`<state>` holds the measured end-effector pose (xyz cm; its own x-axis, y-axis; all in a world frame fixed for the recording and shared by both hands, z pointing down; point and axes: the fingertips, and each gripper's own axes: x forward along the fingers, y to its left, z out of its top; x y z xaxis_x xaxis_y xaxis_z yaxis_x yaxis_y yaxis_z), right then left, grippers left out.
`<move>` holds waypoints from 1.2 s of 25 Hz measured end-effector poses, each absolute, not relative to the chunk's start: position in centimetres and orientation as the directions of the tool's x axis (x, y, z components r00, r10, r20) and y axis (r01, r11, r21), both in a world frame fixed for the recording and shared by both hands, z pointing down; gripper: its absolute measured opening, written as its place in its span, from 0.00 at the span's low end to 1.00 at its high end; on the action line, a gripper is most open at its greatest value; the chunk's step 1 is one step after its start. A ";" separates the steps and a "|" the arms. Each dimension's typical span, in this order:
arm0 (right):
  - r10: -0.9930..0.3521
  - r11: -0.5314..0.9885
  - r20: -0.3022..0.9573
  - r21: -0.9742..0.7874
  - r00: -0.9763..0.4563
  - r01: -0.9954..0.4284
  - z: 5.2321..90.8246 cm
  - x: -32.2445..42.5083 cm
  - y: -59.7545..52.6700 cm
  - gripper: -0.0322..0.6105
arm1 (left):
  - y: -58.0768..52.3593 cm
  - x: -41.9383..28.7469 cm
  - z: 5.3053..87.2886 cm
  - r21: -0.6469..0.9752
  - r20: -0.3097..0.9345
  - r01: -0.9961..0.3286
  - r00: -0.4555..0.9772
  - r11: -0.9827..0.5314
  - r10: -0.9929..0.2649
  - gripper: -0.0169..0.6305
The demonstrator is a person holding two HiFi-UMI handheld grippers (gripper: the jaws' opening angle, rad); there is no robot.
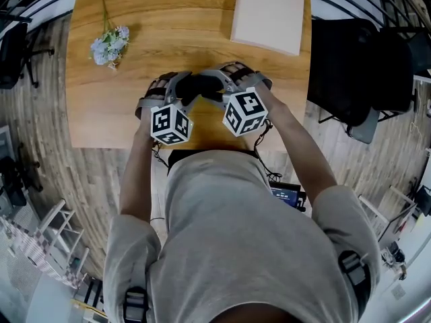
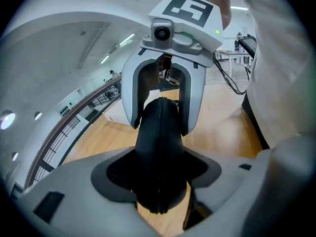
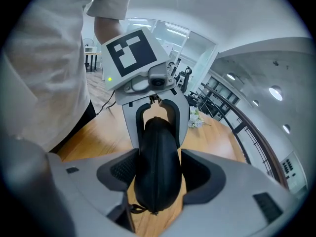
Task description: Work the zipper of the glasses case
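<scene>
The glasses case [image 1: 201, 86] hangs in the air just above the near edge of the wooden surface [image 1: 168, 39], held end to end. The left claw [image 2: 159, 179] is closed on one end and the right claw [image 3: 157, 174] is clamped on the other, with the pads of each pressing the case's flanks. The zipper [image 2: 159, 201] runs as a closed seam along the edge that faces both claw cameras.

The step in hand seems to be settling the hold before the slider is worked. To do it well, one claw should probably keep a firm grip on the body while the other lets go and pinches the pull. A small dark loop [image 3: 129, 209] at the near end in the right gripper view may be that pull. The drag should then follow the curve of the seam so the case does not twist.

A sprig of pale flowers [image 1: 111, 46] lies farther back on the surface, and a flat pale box [image 1: 269, 15] lies at the far right. A black chair [image 1: 350, 66] stands beside the surface on a plank floor [image 1: 40, 153], and railings [image 2: 74, 122] ring the room.
</scene>
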<state>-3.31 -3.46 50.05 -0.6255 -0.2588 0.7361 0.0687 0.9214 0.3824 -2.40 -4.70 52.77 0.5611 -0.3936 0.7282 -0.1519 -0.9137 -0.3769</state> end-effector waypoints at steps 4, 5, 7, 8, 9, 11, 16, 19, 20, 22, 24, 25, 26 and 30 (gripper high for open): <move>-0.296 0.950 0.620 0.271 -0.726 -0.156 47.8 -2.8 -4.0 0.49 | -5.0 -2.7 52.4 -0.349 0.688 -0.227 0.597 -0.909 -0.413 0.46; -0.313 0.950 0.560 0.179 -0.767 -0.257 46.8 -2.1 -4.3 0.49 | -5.1 -2.9 52.2 -0.339 0.679 -0.246 0.605 -0.908 -0.417 0.46; -0.355 0.907 0.442 -0.051 -0.824 -0.418 45.5 0.2 -5.0 0.49 | -5.3 -3.2 52.0 -0.330 0.669 -0.264 0.612 -0.906 -0.422 0.46; -0.372 0.873 0.396 -0.158 -0.840 -0.462 45.2 1.4 -5.2 0.47 | -5.4 -3.4 52.0 -0.330 0.667 -0.268 0.613 -0.905 -0.424 0.46; -0.392 0.836 0.362 -0.243 -0.846 -0.491 45.1 2.5 -5.4 0.32 | -5.5 -3.5 51.9 -0.330 0.664 -0.271 0.614 -0.904 -0.426 0.46; -0.440 0.769 0.325 -0.345 -0.837 -0.538 45.4 4.4 -5.7 0.12 | -5.7 -3.6 51.5 -0.330 0.654 -0.281 0.620 -0.901 -0.433 0.46; -0.460 0.678 0.218 -0.541 -0.861 -0.499 45.7 6.5 -5.4 0.09 | -5.5 -3.0 50.6 -0.350 0.624 -0.266 0.648 -0.898 -0.436 0.47; -0.410 0.624 0.129 -0.683 -0.903 -0.380 45.8 6.8 -5.0 0.09 | -5.0 -2.8 50.0 -0.353 0.613 -0.236 0.673 -0.905 -0.414 0.47; -0.390 0.613 0.114 -0.708 -0.914 -0.350 46.1 6.8 -4.8 0.10 | -4.8 -2.8 49.8 -0.351 0.607 -0.228 0.683 -0.908 -0.406 0.47; -0.335 0.604 0.085 -0.745 -0.938 -0.283 46.6 6.6 -4.2 0.24 | -4.5 -2.7 49.3 -0.349 0.595 -0.214 0.702 -0.913 -0.392 0.46; -0.274 0.597 0.037 -0.777 -0.961 -0.200 46.5 6.2 -3.6 0.30 | -4.3 -2.7 48.9 -0.358 0.590 -0.193 0.711 -0.913 -0.382 0.46; -0.255 0.585 0.010 -0.795 -0.967 -0.163 46.5 6.0 -3.4 0.30 | -4.2 -2.8 48.9 -0.366 0.593 -0.180 0.711 -0.913 -0.378 0.46; -0.248 0.567 -0.016 -0.813 -0.969 -0.132 46.5 5.9 -3.4 0.30 | -4.1 -2.8 48.9 -0.373 0.598 -0.168 0.708 -0.912 -0.375 0.46; -0.250 0.501 -0.069 -0.863 -0.966 -0.068 47.0 5.8 -3.7 0.30 | -3.8 -2.9 49.7 -0.382 0.628 -0.138 0.687 -0.914 -0.366 0.46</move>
<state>5.79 -3.66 46.98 -0.9657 -0.2504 -0.0693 -0.0681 0.5013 -0.8626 -2.89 -3.79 49.67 0.6870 -0.3661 0.6277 -0.1382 -0.9139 -0.3818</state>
